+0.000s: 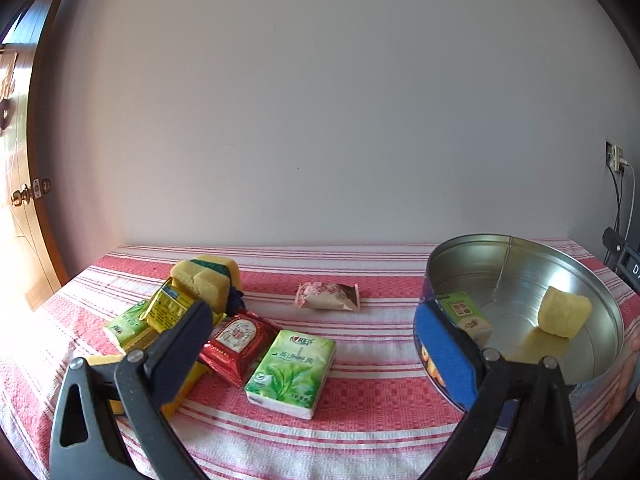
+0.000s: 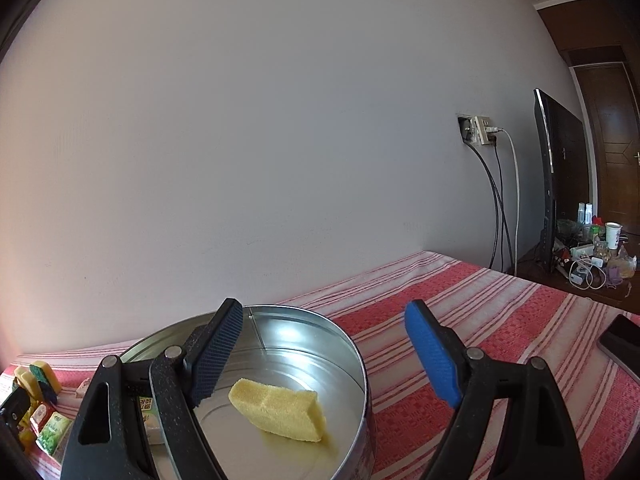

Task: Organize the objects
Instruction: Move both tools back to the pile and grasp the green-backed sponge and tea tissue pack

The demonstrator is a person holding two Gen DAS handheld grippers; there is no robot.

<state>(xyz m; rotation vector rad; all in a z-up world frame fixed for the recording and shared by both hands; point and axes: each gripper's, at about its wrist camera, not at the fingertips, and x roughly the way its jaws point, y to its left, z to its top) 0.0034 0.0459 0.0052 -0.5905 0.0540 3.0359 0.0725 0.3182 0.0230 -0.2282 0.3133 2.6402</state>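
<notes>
My left gripper (image 1: pixel 312 314) is open above the striped cloth, with nothing between its fingers. A green tissue pack (image 1: pixel 292 368) lies just under it, beside a red packet (image 1: pixel 236 336). Further left are yellow sponges (image 1: pixel 206 280) and yellow-green packets (image 1: pixel 164 308), and a pink-brown snack wrapper (image 1: pixel 328 297) lies further back. The round metal tin (image 1: pixel 592 292) at the right holds a yellow sponge (image 1: pixel 564 316) and a green tissue pack (image 1: pixel 468 316). My right gripper (image 2: pixel 324 312) is open over the tin's rim (image 2: pixel 360 364), one finger above the inside and one outside. The sponge (image 2: pixel 280 408) lies below it.
A wall runs close behind the table. A dark phone (image 2: pixel 624 344) lies on the cloth at the right. Beyond the table's right end are a screen (image 2: pixel 560 184), cables and a cluttered stand. A wooden door (image 1: pixel 24 208) stands at the left.
</notes>
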